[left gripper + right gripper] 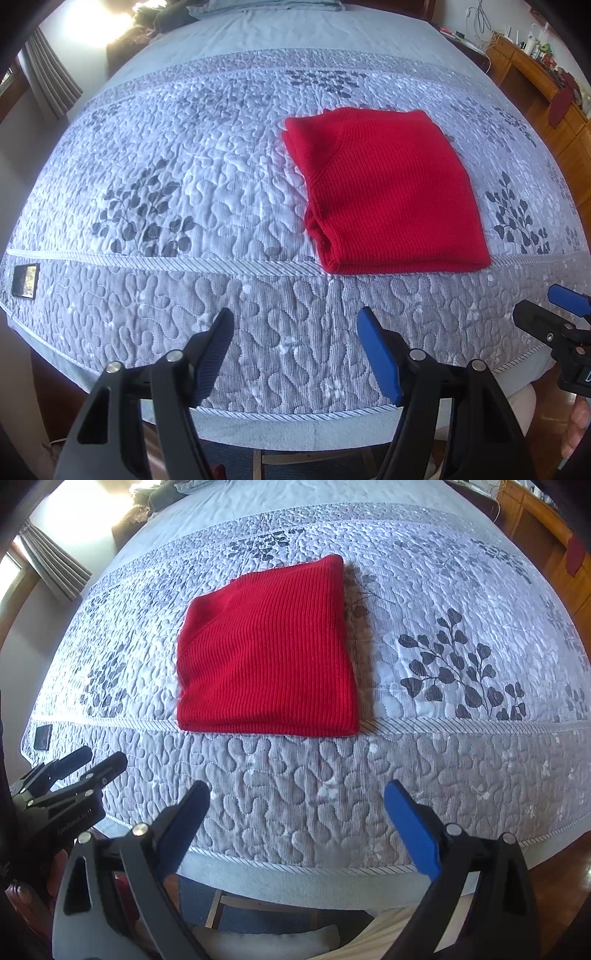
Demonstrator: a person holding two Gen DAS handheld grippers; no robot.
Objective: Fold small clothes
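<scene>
A red ribbed knit garment lies folded into a thick rectangle on the quilted bedspread; it also shows in the right wrist view. My left gripper is open and empty, held over the bed's near edge, short of the garment. My right gripper is open and empty too, also short of the garment's near edge. Each gripper shows at the side of the other's view: the right gripper and the left gripper.
A small dark phone-like object lies at the bed's near left corner. Wooden cabinets with clutter stand along the right wall. Curtains hang at the left. Pillows lie at the far end.
</scene>
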